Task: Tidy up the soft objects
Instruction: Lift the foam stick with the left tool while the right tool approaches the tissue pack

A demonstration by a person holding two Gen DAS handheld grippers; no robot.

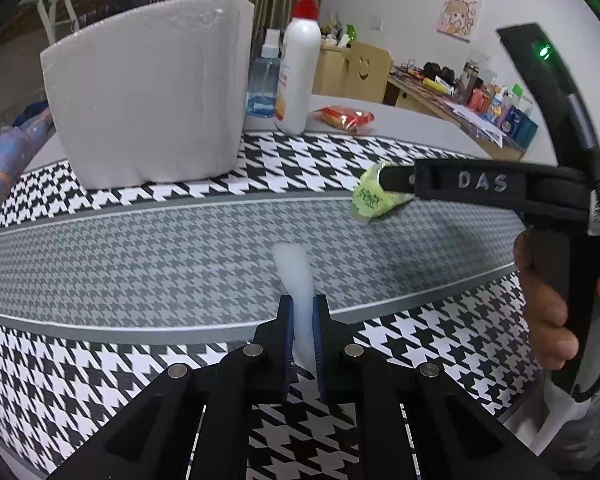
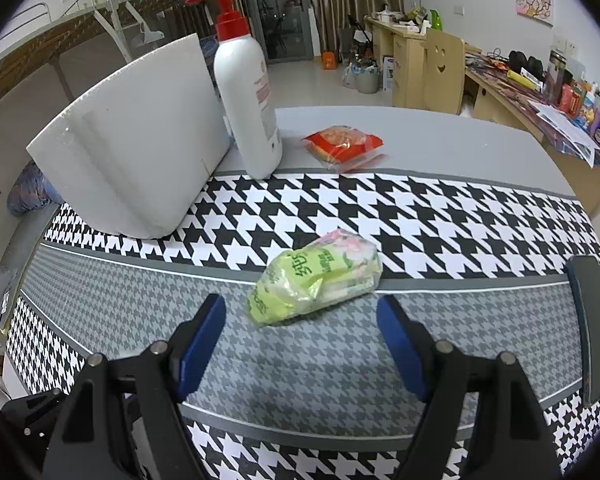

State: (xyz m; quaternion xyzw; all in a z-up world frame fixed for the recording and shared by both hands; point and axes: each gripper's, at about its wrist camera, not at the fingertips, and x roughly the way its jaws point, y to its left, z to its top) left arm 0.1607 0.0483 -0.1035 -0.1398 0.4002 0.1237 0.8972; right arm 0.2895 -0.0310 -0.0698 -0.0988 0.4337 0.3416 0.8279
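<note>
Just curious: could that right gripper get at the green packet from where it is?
Probably yes: the right gripper is open, the green packet lies just ahead of it, and nothing sits between.

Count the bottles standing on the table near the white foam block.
2: a white pump bottle with a red top right of the foam block, and a clear blue spray bottle between them. Others may be hidden behind the block.

Both grippers were black, angular frames with round silver screws at the joints and blue pads lining the fingers. The left gripper (image 1: 303, 336) had white stripes low on its frame. The right gripper (image 2: 302, 344), seen side-on, bore raised letters "DAS", a green light and a black cable.
</note>
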